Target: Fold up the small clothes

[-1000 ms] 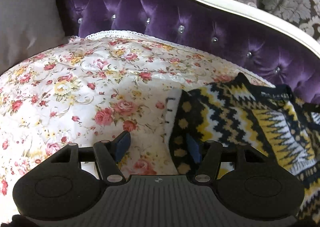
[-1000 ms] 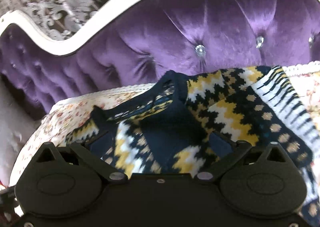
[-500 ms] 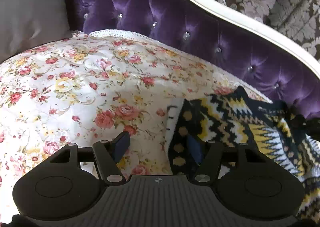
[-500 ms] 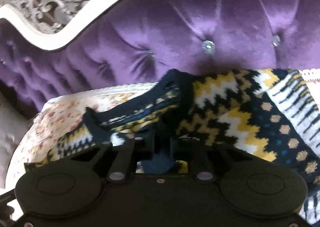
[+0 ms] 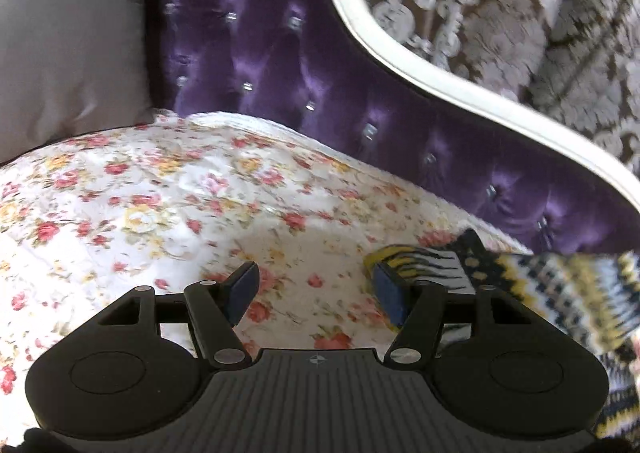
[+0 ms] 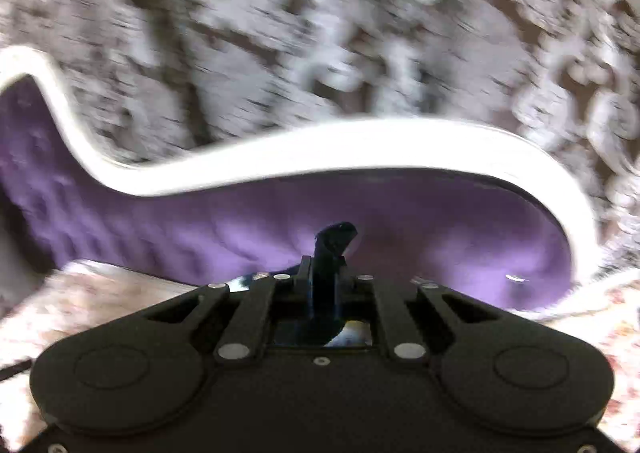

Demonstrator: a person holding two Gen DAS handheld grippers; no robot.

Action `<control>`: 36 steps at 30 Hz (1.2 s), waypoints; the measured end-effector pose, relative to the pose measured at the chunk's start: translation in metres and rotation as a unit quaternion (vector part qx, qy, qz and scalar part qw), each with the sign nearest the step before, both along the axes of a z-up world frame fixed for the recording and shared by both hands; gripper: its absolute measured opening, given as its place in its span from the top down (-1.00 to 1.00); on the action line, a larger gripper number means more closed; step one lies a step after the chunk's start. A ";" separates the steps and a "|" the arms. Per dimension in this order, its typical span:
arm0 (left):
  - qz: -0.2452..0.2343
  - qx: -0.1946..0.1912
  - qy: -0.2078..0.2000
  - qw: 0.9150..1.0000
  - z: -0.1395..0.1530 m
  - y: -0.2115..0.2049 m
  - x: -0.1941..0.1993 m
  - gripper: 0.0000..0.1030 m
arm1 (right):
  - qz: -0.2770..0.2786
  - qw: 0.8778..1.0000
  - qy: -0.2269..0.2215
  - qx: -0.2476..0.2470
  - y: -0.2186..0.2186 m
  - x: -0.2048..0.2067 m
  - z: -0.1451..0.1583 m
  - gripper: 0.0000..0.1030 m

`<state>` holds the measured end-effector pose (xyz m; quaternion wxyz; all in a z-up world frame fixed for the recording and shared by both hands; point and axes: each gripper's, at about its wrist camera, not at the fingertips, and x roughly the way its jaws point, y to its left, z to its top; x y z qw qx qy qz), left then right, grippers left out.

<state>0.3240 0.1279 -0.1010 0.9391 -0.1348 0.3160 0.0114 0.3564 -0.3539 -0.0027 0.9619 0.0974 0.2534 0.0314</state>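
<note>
A knitted sweater in navy, yellow and white zigzags lies at the right of the left wrist view, lifted and stretched off to the right. Its edge reaches just past the right finger of my left gripper, which is open above the floral quilt with nothing between its fingers. In the right wrist view my right gripper is raised and its jaws are closing on a dark navy fold of the sweater, which sticks up between the fingers. The rest of the sweater hangs hidden below that gripper.
A floral quilt covers the seat. Behind it rises a purple tufted backrest with a curved white frame. A grey cushion leans at the far left. Patterned damask fabric fills the background.
My right gripper went from wide open to shut on the sweater's dark edge and rose with it. The sweater slid right and lifted off the quilt. My left gripper stayed open, nearly in place.
</note>
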 end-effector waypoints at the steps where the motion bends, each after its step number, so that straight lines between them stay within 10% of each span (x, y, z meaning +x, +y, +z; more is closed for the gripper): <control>1: -0.007 0.006 0.002 1.000 -0.001 -0.005 0.001 -0.19 | -0.006 1.000 0.017 0.003 -0.007 0.006 -0.010 0.69; 10: -0.110 0.092 -0.047 0.989 0.008 -0.058 -0.012 -0.19 | -0.022 0.997 0.071 0.009 -0.015 0.025 -0.069 0.68; 20: -0.248 0.214 -0.058 0.943 -0.013 -0.129 -0.032 -0.23 | -0.013 0.997 0.068 0.017 -0.018 0.015 -0.076 0.67; 30: -0.121 0.185 0.051 0.974 -0.034 -0.078 -0.013 -0.64 | 0.001 0.999 0.043 0.031 -0.025 0.005 -0.073 0.65; 36: -0.139 0.201 0.063 0.968 -0.030 -0.080 -0.015 -0.64 | -0.032 0.993 0.115 -0.007 -0.035 0.028 -0.119 0.48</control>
